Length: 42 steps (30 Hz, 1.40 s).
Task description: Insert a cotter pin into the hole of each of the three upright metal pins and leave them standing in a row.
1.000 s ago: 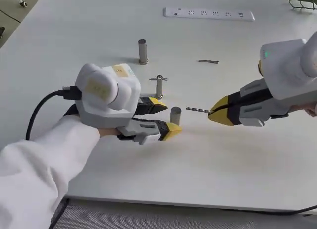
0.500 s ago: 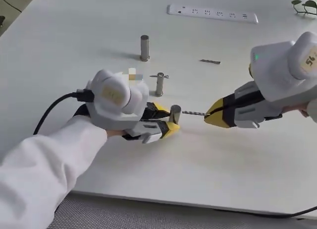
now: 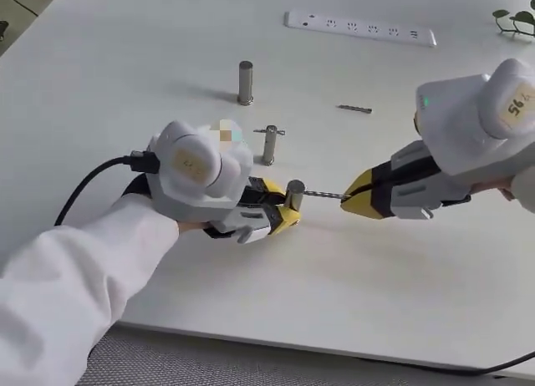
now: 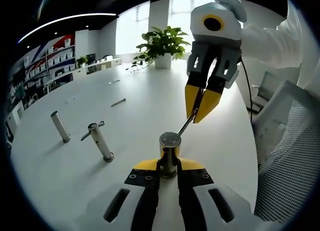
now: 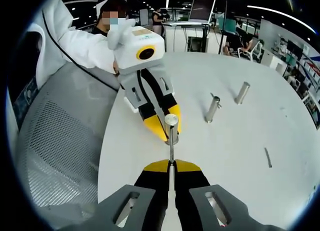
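The left gripper (image 3: 282, 210) has closed its fingers on the nearest metal pin (image 3: 295, 193), holding it upright between the tips, and the right gripper (image 3: 351, 197), pinched on a cotter pin (image 3: 324, 194), has carried its free end across the gap to the metal pin's top. Insertion looks imminent; beyond the left fingertips the middle pin (image 3: 268, 144) already carries its cotter, the far pin (image 3: 245, 81) stands bare

The white table (image 3: 351, 269) carries three upright pins: one metal pin (image 3: 295, 194) stands between the left gripper's (image 3: 288, 209) jaws, a cross-pinned pin (image 3: 268, 144) just beyond it, and a bare pin (image 3: 245, 83) farther off. A loose cotter pin (image 3: 354, 109) lies beyond the right gripper (image 3: 349, 195), with a power strip (image 3: 359, 27) farthest out.
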{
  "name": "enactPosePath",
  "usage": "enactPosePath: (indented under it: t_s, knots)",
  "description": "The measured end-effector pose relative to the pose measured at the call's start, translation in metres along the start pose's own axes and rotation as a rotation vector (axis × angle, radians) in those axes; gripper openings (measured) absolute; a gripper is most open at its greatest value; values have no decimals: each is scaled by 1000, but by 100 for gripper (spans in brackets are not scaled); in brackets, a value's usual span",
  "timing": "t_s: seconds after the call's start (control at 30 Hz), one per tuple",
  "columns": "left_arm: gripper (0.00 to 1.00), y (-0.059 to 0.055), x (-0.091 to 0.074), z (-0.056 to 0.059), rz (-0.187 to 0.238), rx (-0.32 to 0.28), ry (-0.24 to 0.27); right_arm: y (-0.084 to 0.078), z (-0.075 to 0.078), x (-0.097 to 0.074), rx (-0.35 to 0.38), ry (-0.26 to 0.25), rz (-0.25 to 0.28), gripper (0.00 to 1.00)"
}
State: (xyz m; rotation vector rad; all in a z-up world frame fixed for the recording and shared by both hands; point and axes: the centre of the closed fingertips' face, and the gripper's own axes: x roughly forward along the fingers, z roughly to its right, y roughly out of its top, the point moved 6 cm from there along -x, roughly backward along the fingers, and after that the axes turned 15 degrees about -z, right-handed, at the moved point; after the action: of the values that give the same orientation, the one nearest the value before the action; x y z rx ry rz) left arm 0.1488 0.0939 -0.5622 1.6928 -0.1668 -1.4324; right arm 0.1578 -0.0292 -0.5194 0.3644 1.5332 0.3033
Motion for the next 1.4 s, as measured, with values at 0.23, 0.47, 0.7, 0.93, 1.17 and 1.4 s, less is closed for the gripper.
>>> enactPosePath:
  t_s: [0.23, 0.47, 0.7, 0.93, 1.17, 1.4]
  knots:
    - [11, -2, 1, 0, -10, 23, 1, 2, 0, -4, -1, -5, -2, 0]
    - [11, -8, 4, 2, -60, 53, 3, 3, -2, 1, -7, -1, -12, 0]
    - [11, -7, 4, 2, -62, 46, 2, 8, -1, 7, -1, -8, -10, 0]
    - [11, -7, 4, 1, -62, 30, 0, 19, -1, 16, -3, -27, -12, 0]
    - [11, -6, 4, 2, -64, 28, 0, 30, -2, 20, -26, -40, -11, 0]
    - [11, -6, 4, 1, -63, 25, -6, 37, -1, 22, -129, -67, -32, 0]
